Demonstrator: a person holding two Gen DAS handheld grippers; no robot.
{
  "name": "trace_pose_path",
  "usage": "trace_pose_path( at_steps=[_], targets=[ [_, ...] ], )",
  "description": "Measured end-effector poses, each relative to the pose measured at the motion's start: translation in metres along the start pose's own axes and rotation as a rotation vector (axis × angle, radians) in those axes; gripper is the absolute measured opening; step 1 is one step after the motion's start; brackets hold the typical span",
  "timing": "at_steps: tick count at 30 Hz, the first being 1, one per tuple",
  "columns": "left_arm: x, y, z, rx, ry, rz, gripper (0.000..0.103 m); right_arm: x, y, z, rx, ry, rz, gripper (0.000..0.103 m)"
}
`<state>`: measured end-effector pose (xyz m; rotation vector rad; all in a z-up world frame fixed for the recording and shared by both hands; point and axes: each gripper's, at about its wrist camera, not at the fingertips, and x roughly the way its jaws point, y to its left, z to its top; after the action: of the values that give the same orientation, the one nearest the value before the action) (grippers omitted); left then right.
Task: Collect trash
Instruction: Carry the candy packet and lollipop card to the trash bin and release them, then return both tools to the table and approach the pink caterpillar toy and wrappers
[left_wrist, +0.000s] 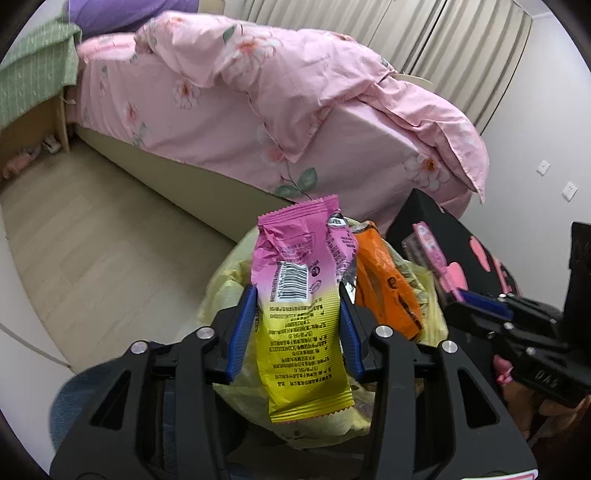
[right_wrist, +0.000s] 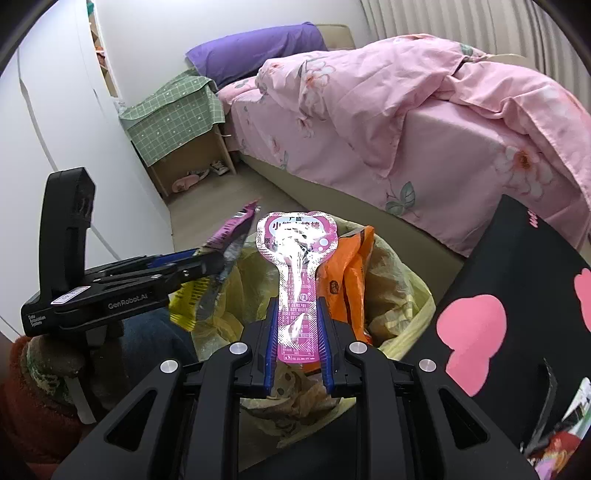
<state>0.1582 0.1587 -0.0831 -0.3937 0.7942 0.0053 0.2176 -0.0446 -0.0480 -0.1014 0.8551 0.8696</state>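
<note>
Over the yellow-lined trash bin (left_wrist: 436, 325) beside the bed, both tongs hang with wrappers in their grip. The left tongs (left_wrist: 295, 325) are clamped about half-wide on a crumpled snack wrapper, pink at the top and yellow at the bottom (left_wrist: 299, 295), blue pads pressing its two edges; the wrapper stands above the bin's near rim. It bears a barcode and lines of small print that I cannot make out. The right tongs (right_wrist: 297, 339) are closed narrowly on the stem of a shiny pink, spoon-shaped foil packet (right_wrist: 297, 266), which sticks up over the middle of the bin. Its wide head carries pale Chinese characters, partly lost in glare.

Inside the bin lies a crinkled orange plastic packet (right_wrist: 351, 280) with a small round logo, against the far side, among pale paper scraps. From the right wrist view, the left tool's side reads "GenRobot.AI". Just right of the bin stands a black box with pink cloud shapes (right_wrist: 517, 295). Behind the bin runs the bed with a rumpled pink flowered quilt (right_wrist: 388, 103), a purple pillow (right_wrist: 255, 51) at its head.
</note>
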Motion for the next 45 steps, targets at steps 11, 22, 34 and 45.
trace_pose_path(
  at_steps=[11, 22, 34, 45],
  targets=[
    [-0.013, 0.009, 0.016, -0.093, -0.062, -0.054, 0.063, 0.008, 0.001, -0.008, -0.049, 0.022, -0.023, 0.048],
    [-0.052, -0.032, 0.014, -0.033, -0.152, -0.093, 0.063, -0.105, -0.044, -0.051, 0.075, -0.118, -0.187, 0.049],
    [-0.023, -0.161, -0.027, 0.266, 0.019, -0.268, 0.063, -0.215, -0.115, -0.139, 0.24, -0.164, -0.487, 0.056],
    [0.028, -0.256, -0.054, 0.536, 0.17, -0.35, 0.056, -0.228, -0.135, -0.19, 0.306, -0.151, -0.378, 0.07]
  ],
)
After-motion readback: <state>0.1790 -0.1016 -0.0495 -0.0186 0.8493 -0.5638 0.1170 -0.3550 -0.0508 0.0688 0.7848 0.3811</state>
